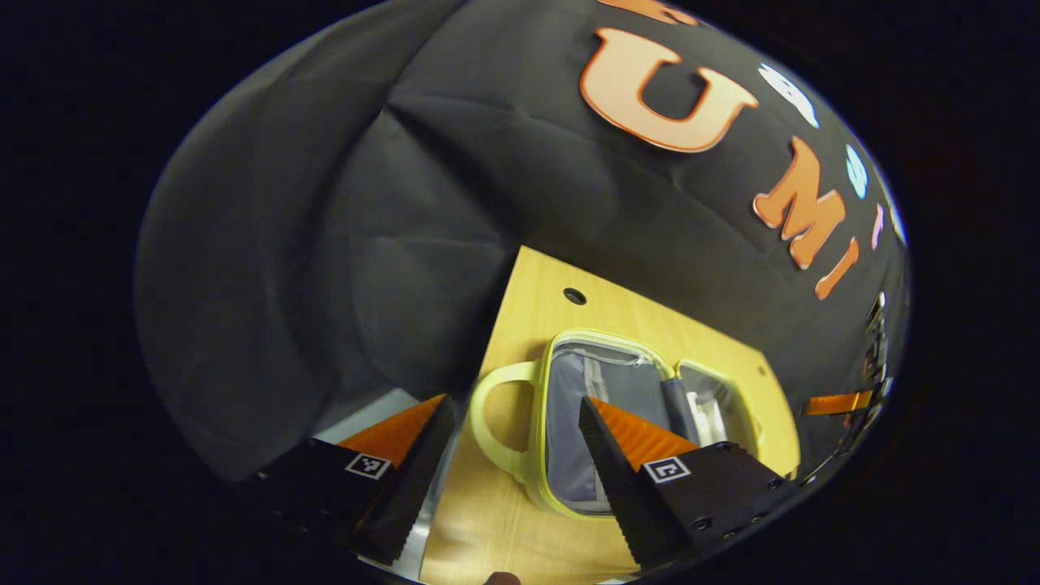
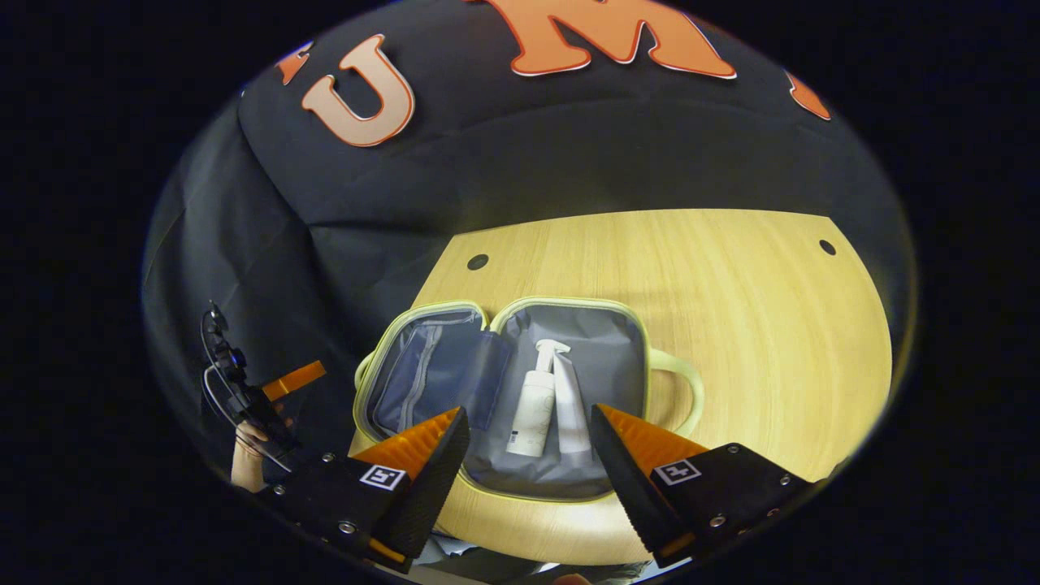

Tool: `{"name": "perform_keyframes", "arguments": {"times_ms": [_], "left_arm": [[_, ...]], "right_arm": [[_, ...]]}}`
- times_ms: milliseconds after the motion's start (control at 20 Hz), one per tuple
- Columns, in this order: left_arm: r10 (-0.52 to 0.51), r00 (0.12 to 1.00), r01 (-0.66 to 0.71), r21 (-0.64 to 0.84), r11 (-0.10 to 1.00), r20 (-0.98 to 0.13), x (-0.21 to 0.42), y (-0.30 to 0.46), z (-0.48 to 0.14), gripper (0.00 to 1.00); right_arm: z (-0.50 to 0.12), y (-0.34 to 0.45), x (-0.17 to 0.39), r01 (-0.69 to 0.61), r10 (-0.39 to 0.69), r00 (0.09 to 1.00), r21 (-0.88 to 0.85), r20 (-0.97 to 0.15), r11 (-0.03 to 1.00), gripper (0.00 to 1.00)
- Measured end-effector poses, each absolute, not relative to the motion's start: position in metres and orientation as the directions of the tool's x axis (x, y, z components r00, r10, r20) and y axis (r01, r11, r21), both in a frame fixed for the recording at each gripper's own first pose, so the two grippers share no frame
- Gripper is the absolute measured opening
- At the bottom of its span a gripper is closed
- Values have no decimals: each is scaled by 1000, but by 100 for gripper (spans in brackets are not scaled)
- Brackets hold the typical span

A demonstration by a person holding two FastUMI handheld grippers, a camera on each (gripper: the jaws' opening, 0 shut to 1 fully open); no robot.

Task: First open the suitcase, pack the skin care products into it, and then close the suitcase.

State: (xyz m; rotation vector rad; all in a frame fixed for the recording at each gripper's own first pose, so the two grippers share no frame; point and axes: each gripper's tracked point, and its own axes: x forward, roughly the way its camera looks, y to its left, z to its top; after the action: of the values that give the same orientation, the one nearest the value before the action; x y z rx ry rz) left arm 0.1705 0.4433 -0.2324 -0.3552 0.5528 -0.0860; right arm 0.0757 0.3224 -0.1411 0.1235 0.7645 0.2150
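Observation:
The suitcase point(image 2: 422, 374) lies open flat on the wooden table point(image 2: 731, 325), with a pale yellow-green rim and grey lining. A white pump bottle point(image 2: 532, 406) and a white tube point(image 2: 571, 414) lie side by side in its right half, beside a handle point(image 2: 678, 382). My right gripper point(image 2: 530, 409) hovers open above the near edge of that half, holding nothing. In the left gripper view the suitcase point(image 1: 569, 382) is seen from its other end, handle point(image 1: 496, 414) nearest. My left gripper point(image 1: 516, 399) is open and empty over that handle.
The table point(image 1: 552, 309) has small round holes point(image 2: 478, 262) near its back corners. Black cloth walls close in behind and to the sides. The left gripper point(image 2: 284, 382), held by a hand point(image 2: 244, 455), hangs off the table's left end. The right gripper's orange finger point(image 1: 837, 402) shows far right.

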Motion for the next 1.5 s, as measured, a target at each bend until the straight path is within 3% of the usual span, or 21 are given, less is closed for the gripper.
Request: {"name": "perform_keyframes", "arguments": {"times_ms": [250, 500, 550, 600, 750, 850, 950, 1050, 1150, 1350, 1500], "left_arm": [[-306, 853, -63, -667, 742, -422, 190, 462, -265, 96], [-346, 843, -88, -739, 668, -413, 204, 462, -295, 97], [-361, 839, -82, -751, 655, -406, 207, 459, -297, 92], [-374, 837, -72, -760, 646, -398, 208, 458, -297, 100], [-382, 839, -55, -758, 649, -387, 213, 455, -300, 94], [-394, 829, -52, -756, 652, -397, 215, 447, -305, 64], [-430, 817, -30, -773, 634, -385, 219, 432, -304, 62], [-378, 810, -86, -728, 680, -448, 229, 440, -325, 34], [-368, 820, -93, -737, 670, -438, 221, 447, -317, 9], [-289, 826, -98, -628, 772, -484, 218, 437, -297, 6], [-255, 841, -52, -540, 840, -478, 213, 420, -245, 6]], "right_arm": [[-141, 300, 73, -61, 161, 706, 167, -690, 984, 95], [-142, 308, 65, -28, 165, 691, 202, -704, 979, 95], [-141, 308, 65, -19, 163, 691, 207, -704, 978, 95], [-141, 305, 64, -13, 157, 692, 205, -705, 979, 95], [-140, 304, 62, 4, 151, 689, 212, -709, 977, 95], [-140, 304, 59, 16, 156, 682, 227, -714, 974, 95], [-139, 301, 58, 24, 149, 686, 226, -713, 974, 95], [-137, 295, 53, 32, 139, 687, 221, -713, 975, 96], [-138, 291, 50, 44, 131, 686, 221, -716, 974, 95], [-136, 286, 49, 48, 139, 695, 238, -705, 970, 95], [-131, 281, 53, 29, 131, 718, 218, -684, 975, 96]]}}
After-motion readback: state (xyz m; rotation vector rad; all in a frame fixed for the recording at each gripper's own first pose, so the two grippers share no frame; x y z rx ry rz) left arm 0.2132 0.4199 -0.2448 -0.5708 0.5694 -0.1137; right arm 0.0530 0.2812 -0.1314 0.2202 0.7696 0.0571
